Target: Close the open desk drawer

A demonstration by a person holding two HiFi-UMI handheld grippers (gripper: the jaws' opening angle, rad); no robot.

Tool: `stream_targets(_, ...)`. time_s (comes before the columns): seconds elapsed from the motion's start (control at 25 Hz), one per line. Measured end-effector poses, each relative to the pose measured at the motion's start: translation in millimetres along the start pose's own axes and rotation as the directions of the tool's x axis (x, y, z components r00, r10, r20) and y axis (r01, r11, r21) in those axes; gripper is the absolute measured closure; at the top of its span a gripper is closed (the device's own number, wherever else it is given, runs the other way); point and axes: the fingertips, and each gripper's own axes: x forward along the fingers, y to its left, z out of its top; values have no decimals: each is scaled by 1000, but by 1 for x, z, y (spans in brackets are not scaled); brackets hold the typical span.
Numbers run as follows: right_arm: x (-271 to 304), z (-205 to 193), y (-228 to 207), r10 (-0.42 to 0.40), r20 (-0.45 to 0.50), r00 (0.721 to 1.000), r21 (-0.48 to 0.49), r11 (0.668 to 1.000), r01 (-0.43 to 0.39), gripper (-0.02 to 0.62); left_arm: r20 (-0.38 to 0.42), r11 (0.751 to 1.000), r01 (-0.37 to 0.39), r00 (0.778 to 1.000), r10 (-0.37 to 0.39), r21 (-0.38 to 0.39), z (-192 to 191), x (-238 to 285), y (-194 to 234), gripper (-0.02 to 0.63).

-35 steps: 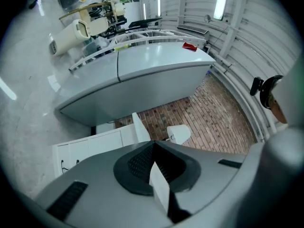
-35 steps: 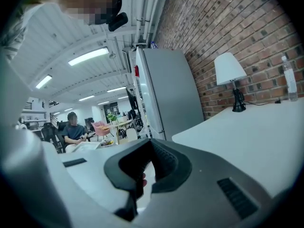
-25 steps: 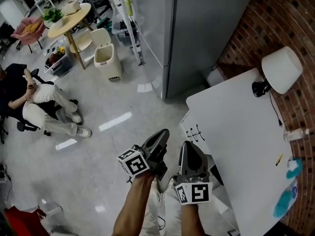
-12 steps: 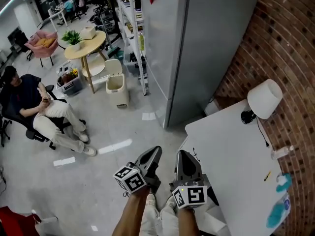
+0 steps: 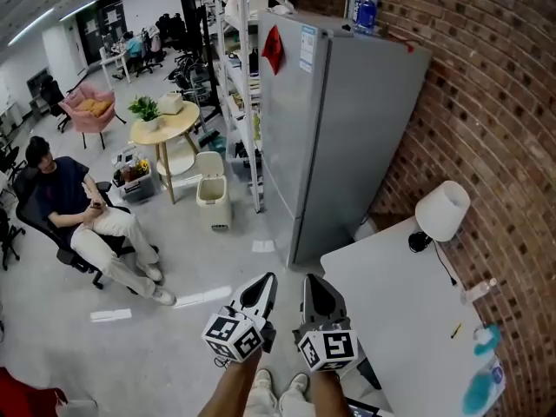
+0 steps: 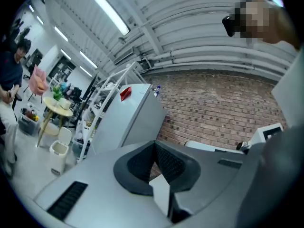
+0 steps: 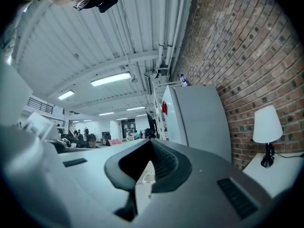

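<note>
You hold both grippers low in the head view, side by side above your legs. The left gripper point(image 5: 264, 281) and right gripper point(image 5: 314, 285) both point forward, toward the grey refrigerator point(image 5: 347, 137) and the room beyond. In each gripper view the padded jaws are pressed together at the tips, with nothing between them: left gripper point(image 6: 154, 144), right gripper point(image 7: 151, 142).

The white desk point(image 5: 408, 302) lies to your right, against the brick wall. A white lamp point(image 5: 441, 209) stands at its far end. Of the open drawer point(image 5: 368, 373), only a dark sliver shows, at the desk's near edge, just below and right of the right gripper. So the drawer probably sits behind and to the right of both sets of tips. The right gripper is nearer, and it would have to turn down and rightward to meet the drawer front.
</note>
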Motion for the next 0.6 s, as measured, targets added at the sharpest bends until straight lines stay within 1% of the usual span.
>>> stream_targets(0.12,-9,14,15,17,4,1000,5,1000,-17,594,8,998,-30,1000,30,60,20,-16,-13,598)
stream_targets(0.32,-18,44,25,34,36,999,-6,999,-34,594,47,991,-39,998,33,132,52,-28,-33,598)
stream_targets(0.6,-32,74,41,66,64,996,-16,998,-65,594,87,969,-80,994,61,233,84,-53,-55,598)
